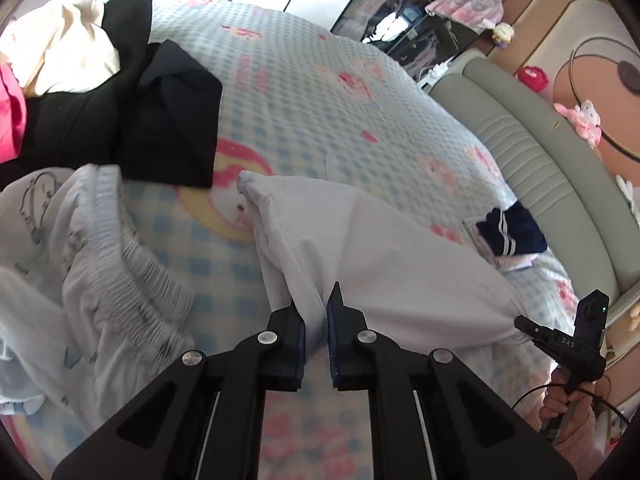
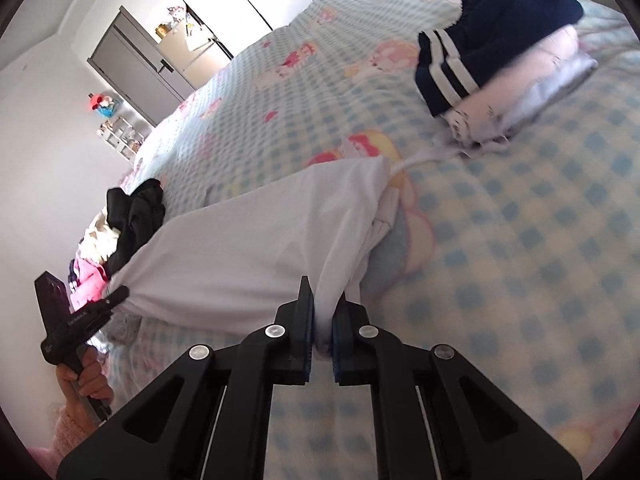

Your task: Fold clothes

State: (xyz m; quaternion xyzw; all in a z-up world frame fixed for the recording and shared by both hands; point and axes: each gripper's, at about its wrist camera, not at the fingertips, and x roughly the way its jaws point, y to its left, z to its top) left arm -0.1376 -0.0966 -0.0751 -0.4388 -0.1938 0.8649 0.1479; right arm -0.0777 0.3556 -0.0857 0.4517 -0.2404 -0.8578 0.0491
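Over the bed [image 1: 304,92] with its checkered cartoon blanket, both grippers had a white garment [image 1: 360,240] stretched between them. The left gripper [image 1: 316,304] had its jaws clamped on one bunched edge, and the right gripper [image 2: 324,300] was pinching the other end the same way. A black garment [image 1: 160,112] lay off to the left, and a navy striped piece [image 2: 492,36] sat near the headboard [image 1: 532,152].
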